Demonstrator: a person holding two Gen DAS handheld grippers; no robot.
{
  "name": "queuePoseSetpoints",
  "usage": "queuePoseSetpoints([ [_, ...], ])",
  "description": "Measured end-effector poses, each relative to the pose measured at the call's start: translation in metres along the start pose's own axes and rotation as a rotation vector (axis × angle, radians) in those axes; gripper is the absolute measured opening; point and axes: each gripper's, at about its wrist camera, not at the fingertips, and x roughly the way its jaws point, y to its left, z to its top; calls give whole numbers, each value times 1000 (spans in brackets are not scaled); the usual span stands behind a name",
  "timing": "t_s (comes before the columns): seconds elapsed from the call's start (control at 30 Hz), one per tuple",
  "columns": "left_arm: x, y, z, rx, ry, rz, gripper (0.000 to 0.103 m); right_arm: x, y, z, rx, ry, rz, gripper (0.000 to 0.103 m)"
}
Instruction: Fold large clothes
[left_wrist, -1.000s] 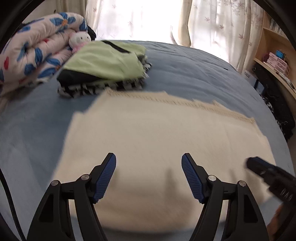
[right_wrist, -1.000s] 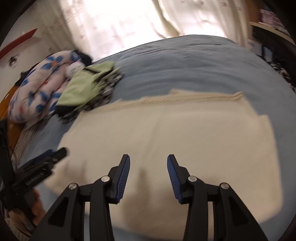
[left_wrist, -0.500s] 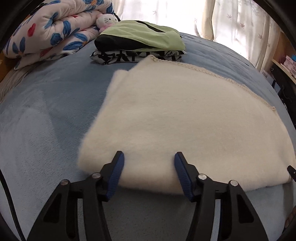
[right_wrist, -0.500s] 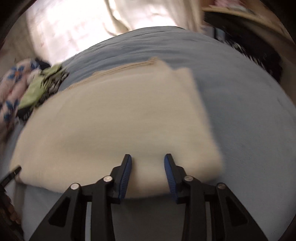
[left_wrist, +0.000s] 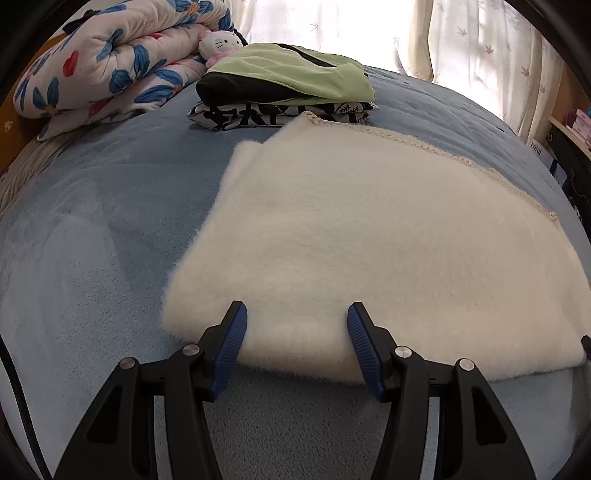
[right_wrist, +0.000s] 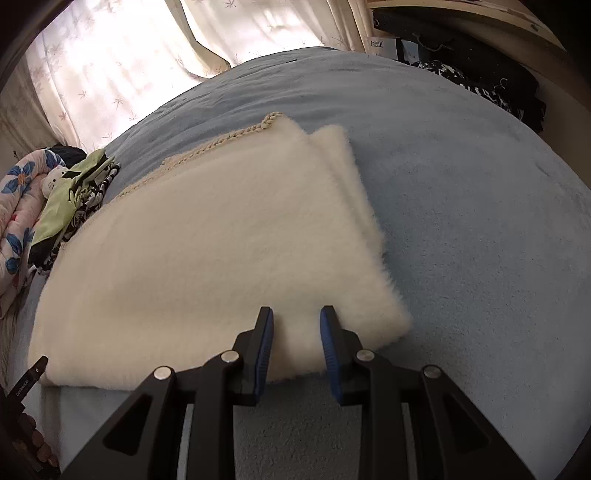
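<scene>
A thick cream fleece garment (left_wrist: 369, 229) (right_wrist: 221, 240) lies folded flat on the blue bed (left_wrist: 92, 240), with a braided trim along its far edge. My left gripper (left_wrist: 294, 317) stands at the near edge by the left corner. Its jaws are half wide, and its blue pads press into the pile on either side of a span of the fold. My right gripper (right_wrist: 296, 317) sits at the near edge by the right corner, its jaws narrow and pinching the fleece between the pads. The left gripper's fingertip (right_wrist: 31, 373) shows at the far left of the right wrist view.
A stack of folded clothes with a green top (left_wrist: 288, 85) lies just beyond the garment's far left corner. A floral quilt (left_wrist: 110, 62) and a plush toy (left_wrist: 218, 44) lie behind it. Curtains (left_wrist: 461, 37) hang at the back. Shelves and dark items (right_wrist: 461, 55) stand right of the bed (right_wrist: 480, 221).
Both grippers came down from over the garment's middle to its near edge and narrowed their jaws on the fleece. They have stayed still since half a second ago.
</scene>
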Motion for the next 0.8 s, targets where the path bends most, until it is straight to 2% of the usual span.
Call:
queuePoseSetpoints([
  [0.3, -24, 3, -1, -55, 35, -36, 60, -18, 5, -5, 23, 22, 21, 31],
  [0.43, -46, 8, -6, -70, 30, -58, 62, -33, 12, -13, 12, 23, 52, 31],
  [0.67, -90, 18, -21, -56, 2, -83, 70, -66, 29, -34, -35, 6, 102, 31],
  [0.73, -101, 21, -27, -56, -1, -98, 72, -76, 35, -40, -58, -3, 110, 33],
  [0.8, -109, 23, -32, -57, -4, -113, 75, -87, 42, -47, -83, -18, 120, 39],
])
